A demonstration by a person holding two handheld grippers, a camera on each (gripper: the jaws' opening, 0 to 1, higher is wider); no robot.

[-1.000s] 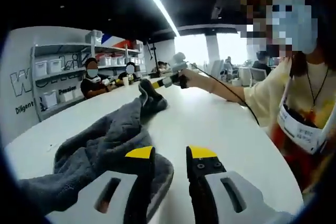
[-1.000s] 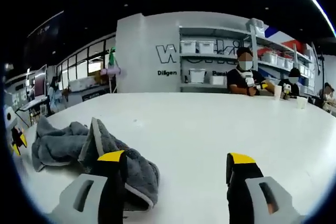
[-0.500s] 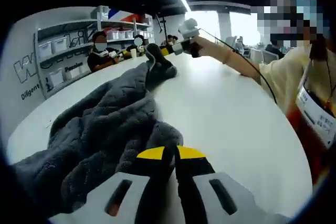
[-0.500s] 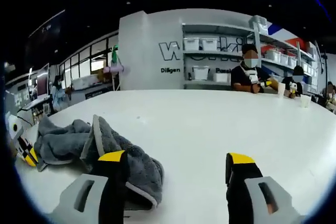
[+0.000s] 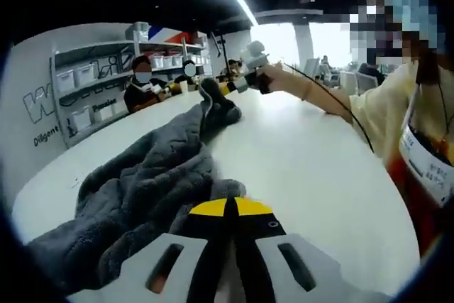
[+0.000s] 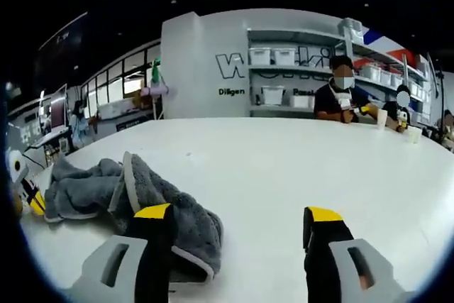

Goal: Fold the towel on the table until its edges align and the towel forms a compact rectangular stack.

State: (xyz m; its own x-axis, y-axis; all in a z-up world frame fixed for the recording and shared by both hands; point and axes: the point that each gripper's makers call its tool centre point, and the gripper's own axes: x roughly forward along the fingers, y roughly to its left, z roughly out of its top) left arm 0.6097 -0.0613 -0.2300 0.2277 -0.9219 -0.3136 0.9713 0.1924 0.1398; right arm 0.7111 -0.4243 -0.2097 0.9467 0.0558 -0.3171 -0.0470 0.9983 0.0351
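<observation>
Two yellow-tipped jaws of the left gripper (image 5: 225,207) are pressed together, tips meeting, pinching the near edge of the rumpled grey terry towel (image 5: 145,186). The towel lies crumpled on the white round-edged table (image 5: 312,168), running from these jaws away toward the far end, where a dark bunched corner rises just beside the right gripper (image 5: 245,83).

In the left gripper view, the right gripper is held in a person's hand (image 5: 273,76), arm stretched nearly straight out over the table, low above the surface, a thin black cable trailing back along the forearm toward a pale yellow sleeve (image 5: 379,115).

Right gripper view: the right gripper (image 6: 237,212) has jaws spread wide apart, nothing between them. Its left jaw overlaps the towel's folded end (image 6: 167,204); contact cannot be judged. The right jaw sits over bare table (image 6: 298,168). The left gripper (image 6: 27,193) appears at the towel's far end.

Background: grey wall shelving with white bins (image 6: 284,76), seated people at the table's far edge.
</observation>
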